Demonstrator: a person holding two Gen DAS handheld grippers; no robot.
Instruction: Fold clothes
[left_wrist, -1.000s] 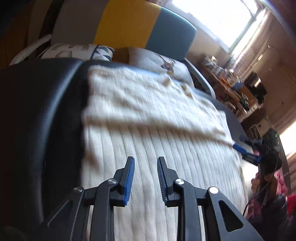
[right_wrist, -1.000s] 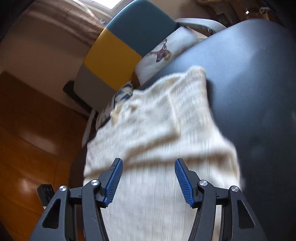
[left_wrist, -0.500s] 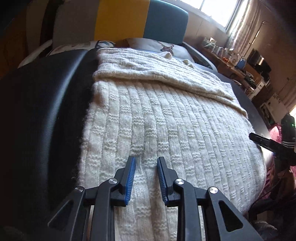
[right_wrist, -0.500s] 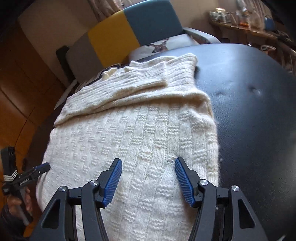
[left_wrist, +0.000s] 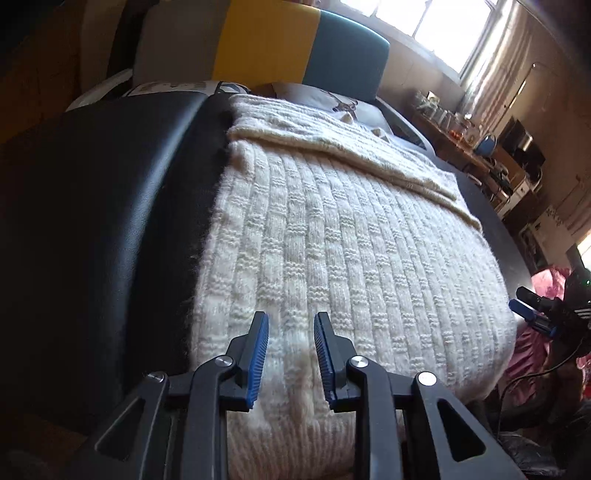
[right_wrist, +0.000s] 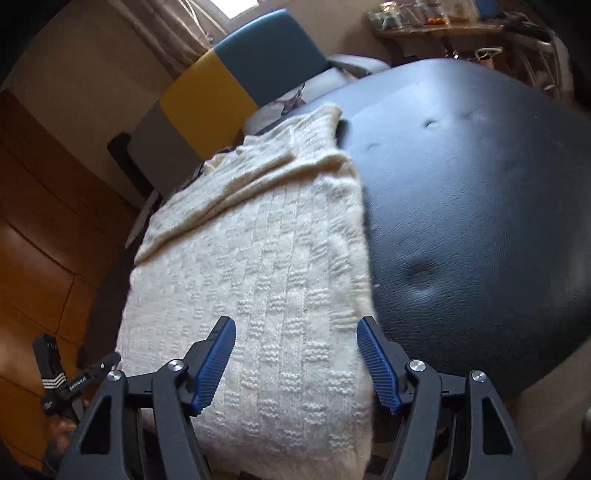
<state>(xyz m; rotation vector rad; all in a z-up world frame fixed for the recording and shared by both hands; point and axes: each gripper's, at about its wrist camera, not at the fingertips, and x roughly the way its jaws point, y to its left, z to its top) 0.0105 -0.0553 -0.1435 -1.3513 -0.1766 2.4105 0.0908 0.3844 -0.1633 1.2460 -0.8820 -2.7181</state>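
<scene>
Left to right, left wrist view first.

Black padded surface (left_wrist: 92, 221): bare strip along the left side, running from the near edge to the far edge.

Cream knit sweater (left_wrist: 332, 240) lies flat on it, folded into a rough rectangle. Its left edge is straight and fuzzy and sits on the padding beside the bare strip. A sleeve (left_wrist: 351, 155) is folded across the far end, its hem running diagonally toward the right. The near edge drapes over the front lip of the surface, under the gripper.

Left gripper (left_wrist: 290, 354): fingers parted with a narrow gap, nothing between the blue pads (left_wrist: 258, 354). It sits over the sweater's near-left part. I cannot tell whether the pads touch the knit.

Right edge of the sweater rounds off at the surface's right side. The right gripper's tip (left_wrist: 532, 317) shows just past that edge, apart from the cloth.

Right wrist view:

Left gripper's tip (right_wrist: 92, 373) is visible at lower left, beside the sweater's left edge and off the cloth.

Right gripper (right_wrist: 295, 362): fingers spread wide, released, holding nothing. It straddles the near-right part of the sweater (right_wrist: 251, 295); the right pad (right_wrist: 376, 365) is level with the sweater's right edge.

Right of that edge: a wide bare stretch of padding (right_wrist: 480, 221), dimpled.

Far side: a grey, yellow and teal chair back (right_wrist: 229, 92) with a printed cushion (left_wrist: 325, 103) against the far edge of the surface.
</scene>
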